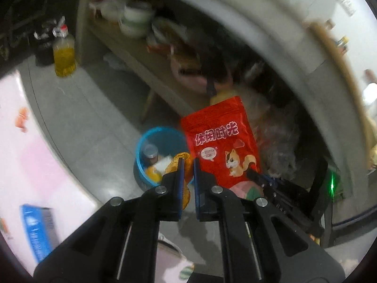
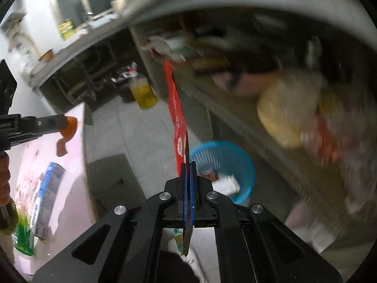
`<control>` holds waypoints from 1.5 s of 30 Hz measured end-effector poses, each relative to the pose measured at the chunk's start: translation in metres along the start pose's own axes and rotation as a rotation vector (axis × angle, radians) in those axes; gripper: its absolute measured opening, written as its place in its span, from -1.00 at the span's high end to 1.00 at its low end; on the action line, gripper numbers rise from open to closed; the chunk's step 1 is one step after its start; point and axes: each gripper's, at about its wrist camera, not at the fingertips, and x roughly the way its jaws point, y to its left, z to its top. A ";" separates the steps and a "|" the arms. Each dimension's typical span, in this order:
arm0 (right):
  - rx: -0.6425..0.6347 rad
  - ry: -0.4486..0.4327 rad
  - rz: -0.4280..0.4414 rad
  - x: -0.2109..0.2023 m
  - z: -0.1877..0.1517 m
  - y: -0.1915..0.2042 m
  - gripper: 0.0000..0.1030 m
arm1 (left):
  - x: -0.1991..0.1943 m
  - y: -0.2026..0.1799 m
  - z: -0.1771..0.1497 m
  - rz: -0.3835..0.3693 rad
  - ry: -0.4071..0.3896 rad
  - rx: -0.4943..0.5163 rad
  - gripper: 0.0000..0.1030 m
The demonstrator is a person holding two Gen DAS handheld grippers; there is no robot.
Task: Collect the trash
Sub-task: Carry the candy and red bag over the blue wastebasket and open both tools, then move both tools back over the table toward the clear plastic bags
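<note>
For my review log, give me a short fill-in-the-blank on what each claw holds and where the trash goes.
1. The right claw is shut on a flat ____ snack pouch.
2. The left claw grips a piece of ____ peel.
3. The bin on the floor is ____ in colour.

Missing words: red; orange; blue
</note>
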 end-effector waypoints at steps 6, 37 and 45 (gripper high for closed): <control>0.278 0.129 0.098 0.065 -0.027 -0.060 0.96 | 0.089 -0.014 0.004 0.052 0.153 -0.011 0.88; 0.821 0.198 0.010 0.220 -0.109 -0.186 0.14 | 0.189 -0.016 0.016 0.091 0.283 -0.037 0.88; 0.718 0.209 0.012 0.180 -0.118 -0.172 0.14 | 0.212 -0.030 0.030 0.087 0.247 -0.079 0.14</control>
